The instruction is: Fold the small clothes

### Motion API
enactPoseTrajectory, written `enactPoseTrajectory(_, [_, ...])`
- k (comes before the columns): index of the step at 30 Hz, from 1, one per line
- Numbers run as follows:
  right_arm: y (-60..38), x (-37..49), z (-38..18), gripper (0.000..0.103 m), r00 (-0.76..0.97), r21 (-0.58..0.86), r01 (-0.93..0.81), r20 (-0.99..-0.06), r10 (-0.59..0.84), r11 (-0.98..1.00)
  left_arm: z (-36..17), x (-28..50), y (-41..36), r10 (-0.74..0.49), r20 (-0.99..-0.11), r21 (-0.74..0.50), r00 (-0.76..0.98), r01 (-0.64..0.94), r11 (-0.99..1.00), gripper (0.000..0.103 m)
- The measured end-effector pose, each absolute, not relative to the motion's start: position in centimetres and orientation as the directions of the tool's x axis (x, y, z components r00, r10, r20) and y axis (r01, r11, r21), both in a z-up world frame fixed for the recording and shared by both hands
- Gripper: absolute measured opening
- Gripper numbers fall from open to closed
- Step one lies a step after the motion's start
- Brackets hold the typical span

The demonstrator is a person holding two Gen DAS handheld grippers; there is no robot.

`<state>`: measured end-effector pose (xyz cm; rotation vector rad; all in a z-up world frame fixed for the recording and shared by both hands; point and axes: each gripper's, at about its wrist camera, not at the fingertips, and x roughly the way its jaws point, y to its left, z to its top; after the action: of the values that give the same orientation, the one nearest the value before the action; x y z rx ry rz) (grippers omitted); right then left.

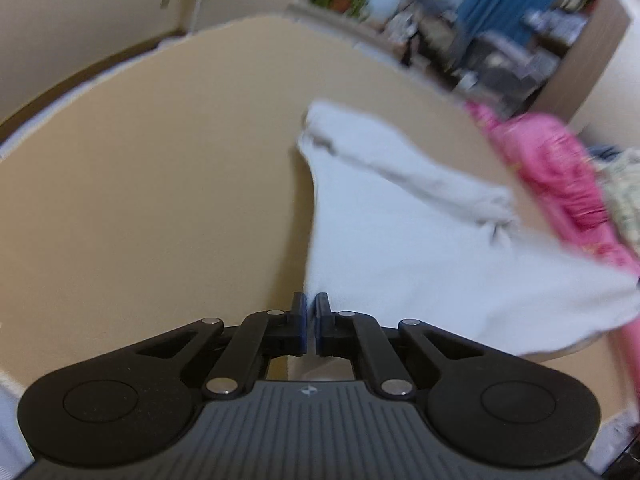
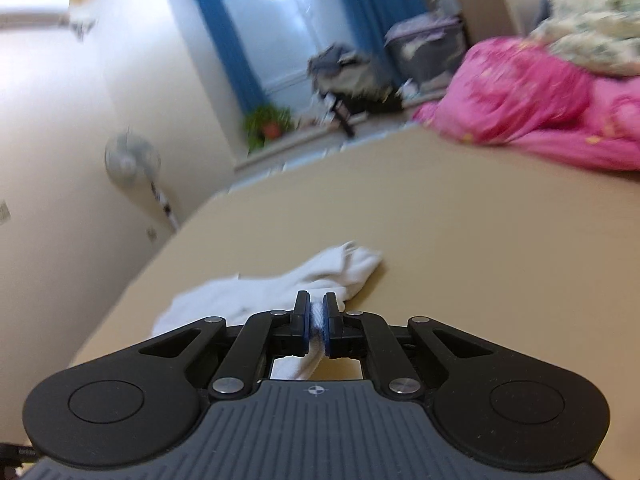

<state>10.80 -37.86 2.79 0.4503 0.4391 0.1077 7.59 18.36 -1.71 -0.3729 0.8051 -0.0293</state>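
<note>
A small white garment (image 1: 404, 240) lies on the tan table (image 1: 160, 184), spread to the right of my left gripper (image 1: 311, 308). The left gripper's jaws are nearly closed with nothing seen between them, just left of the garment's near edge. In the right wrist view my right gripper (image 2: 317, 312) is shut on a fold of the white garment (image 2: 280, 284), which trails forward and left over the tan table (image 2: 460, 240). Both views are blurred.
A pink bundle of cloth (image 1: 560, 184) with a pale patterned cloth (image 1: 628, 196) lies at the table's right side; the pink bundle also shows in the right wrist view (image 2: 540, 108). Beyond the table are a window with blue curtains (image 2: 280, 32), a potted plant (image 2: 268, 124) and a standing fan (image 2: 132, 160).
</note>
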Motion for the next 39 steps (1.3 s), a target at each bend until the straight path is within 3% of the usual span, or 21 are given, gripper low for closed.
enactPoseTrajectory(3, [-40.2, 3.5, 2.1, 0.006, 0.881, 0.468, 0.087, -0.449, 0.152, 0.879, -0.5, 3.8, 19.1, -0.216, -0.697, -0.34, 0.684, -0.05, 0.939, 0.003])
enactPoseTrajectory(6, [-41.0, -0.6, -1.8, 0.006, 0.778, 0.458, 0.2, -0.612, 0.144, 0.866, -2.0, 1.3, 18.8, -0.224, -0.78, -0.28, 0.584, -0.005, 0.96, 0.003])
enactPoseTrajectory(10, [-39.5, -2.0, -5.8, 0.006, 0.644, 0.329, 0.206, -0.755, 0.125, 0.922, -2.5, 0.8, 18.2, -0.108, -0.813, -0.141, 0.572, -0.013, 0.99, 0.003])
enactPoseTrajectory(15, [-38.1, -0.6, -4.0, 0.012, 0.716, 0.207, 0.122, -0.696, 0.059, 0.971, -1.7, 3.3, 18.0, -0.149, -0.762, -0.226, 0.63, -0.043, 0.973, 0.005])
enactPoseTrajectory(21, [-35.1, 5.8, -0.7, 0.029, 0.799, 0.256, 0.023, -0.585, 0.136, 0.966, -1.8, 5.0, 13.1, -0.149, -0.7, -0.188, 0.699, 0.022, 0.982, 0.009])
enactPoseTrajectory(27, [-32.2, 13.6, -3.0, 0.032, 0.796, 0.342, -0.056, -0.551, 0.249, 0.938, -2.5, 7.9, 7.5, -0.165, -0.679, -0.125, 0.715, 0.109, 0.986, 0.011])
enactPoseTrajectory(29, [-31.2, 15.7, -5.3, 0.032, 0.762, 0.344, -0.08, -0.584, 0.28, 0.936, -2.6, 9.8, 5.8, -0.158, -0.682, -0.087, 0.714, 0.135, 0.987, 0.011])
enactPoseTrajectory(33, [-30.0, 18.7, -9.4, 0.032, 0.587, 0.254, -0.007, -0.782, 0.209, 0.967, -2.9, 15.8, 2.8, -0.159, -0.688, -0.081, 0.708, 0.143, 0.986, 0.011])
enactPoseTrajectory(37, [-31.1, 19.4, -11.3, 0.032, 0.503, 0.248, 0.04, -0.842, 0.195, 0.968, -3.1, 22.5, -1.7, -0.19, -0.698, -0.101, 0.691, 0.168, 0.981, 0.011])
enactPoseTrajectory(39, [-31.5, 19.5, -11.3, 0.032, 0.497, 0.265, 0.039, -0.842, 0.211, 0.963, -3.6, 26.1, -4.9, -0.221, -0.702, -0.118, 0.677, 0.196, 0.974, 0.017])
